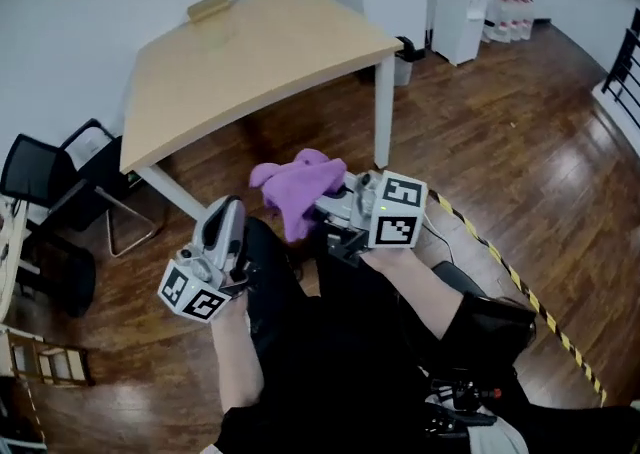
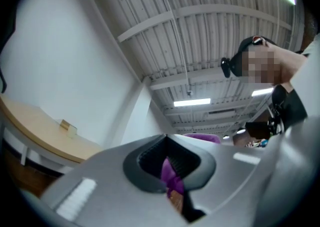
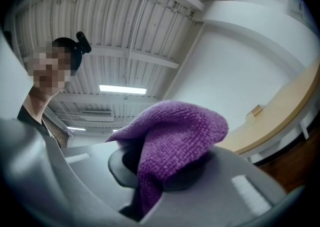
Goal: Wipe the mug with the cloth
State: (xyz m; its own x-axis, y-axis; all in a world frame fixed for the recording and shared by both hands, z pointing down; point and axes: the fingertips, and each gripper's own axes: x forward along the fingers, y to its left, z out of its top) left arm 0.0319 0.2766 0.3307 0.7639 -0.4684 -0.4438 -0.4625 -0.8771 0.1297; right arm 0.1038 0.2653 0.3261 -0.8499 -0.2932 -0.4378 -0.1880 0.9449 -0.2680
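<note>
Right gripper [image 1: 330, 208] is clamped on a fuzzy purple microfibre cloth [image 1: 295, 185] that bunches over its jaws and droops beside them, held above the dark wooden floor [image 1: 480, 142], near the left gripper [image 1: 226, 210], whose jaws are pressed together and hold nothing.

Left gripper [image 2: 166, 138]: jaws together, tips meeting, tilted up toward ribbed ceiling [image 2: 200, 36] with lit strip lights [image 2: 192, 102]. Purple cloth [image 2: 172, 177] shows through gap behind pads. Wooden table [image 2: 45, 133] at left, small block [image 2: 69, 127] on it.
</note>
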